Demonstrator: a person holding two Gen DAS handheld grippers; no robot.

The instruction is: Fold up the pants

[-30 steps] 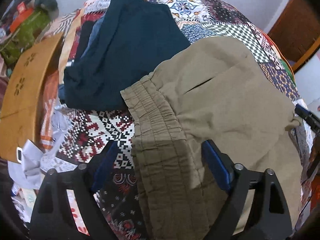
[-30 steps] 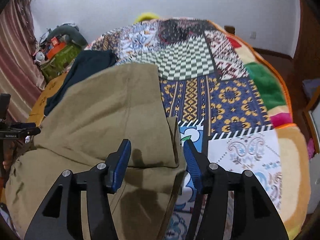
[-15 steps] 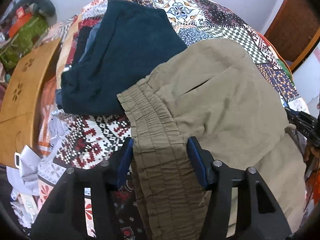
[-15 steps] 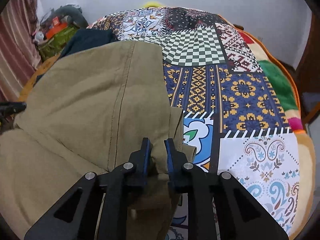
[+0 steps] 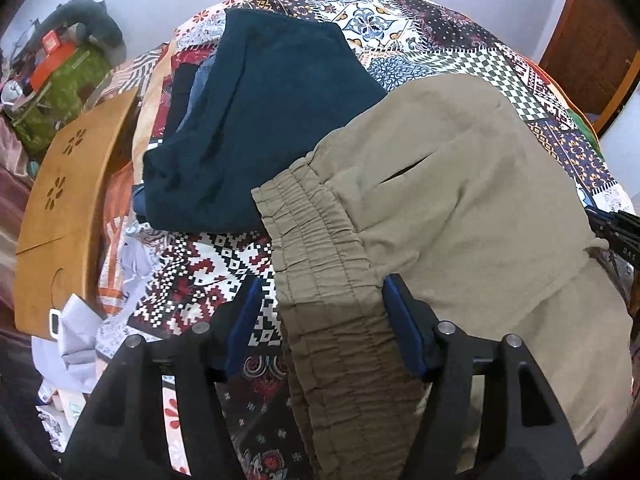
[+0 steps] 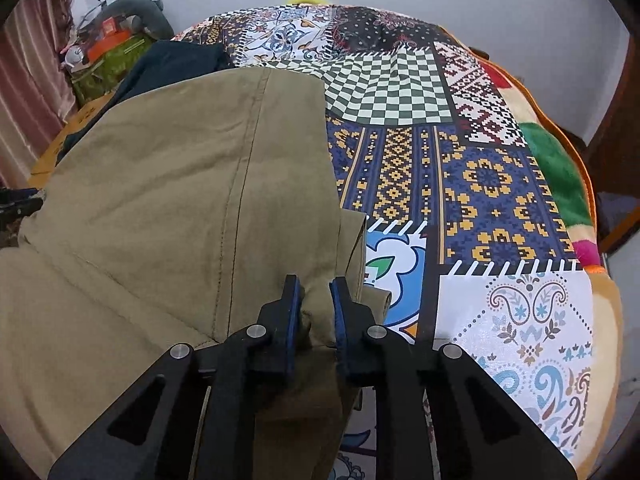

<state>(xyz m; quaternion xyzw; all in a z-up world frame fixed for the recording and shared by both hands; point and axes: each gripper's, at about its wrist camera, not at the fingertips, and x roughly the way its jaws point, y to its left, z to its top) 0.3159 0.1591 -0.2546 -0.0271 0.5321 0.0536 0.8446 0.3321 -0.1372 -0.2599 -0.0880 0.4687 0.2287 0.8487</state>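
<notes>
Khaki pants lie folded on the patchwork quilt. Their elastic waistband runs between the jaws of my left gripper, which are opening. The right pad touches the band's edge, while the left pad stands clear of it with quilt showing in the gap. In the right wrist view the pants fill the left half. My right gripper is shut on a bunched fold of khaki cloth at the pants' right edge.
A folded dark teal garment lies just beyond the waistband, on top of other clothes. A wooden board and white cloth sit at the bed's left side, with clutter beyond. To the right of the pants the quilt is bare.
The right gripper's jaws closed on the khaki fold and dropped slightly. The left jaws narrowed around the waistband, then widened a little; the left hand stayed put.
</notes>
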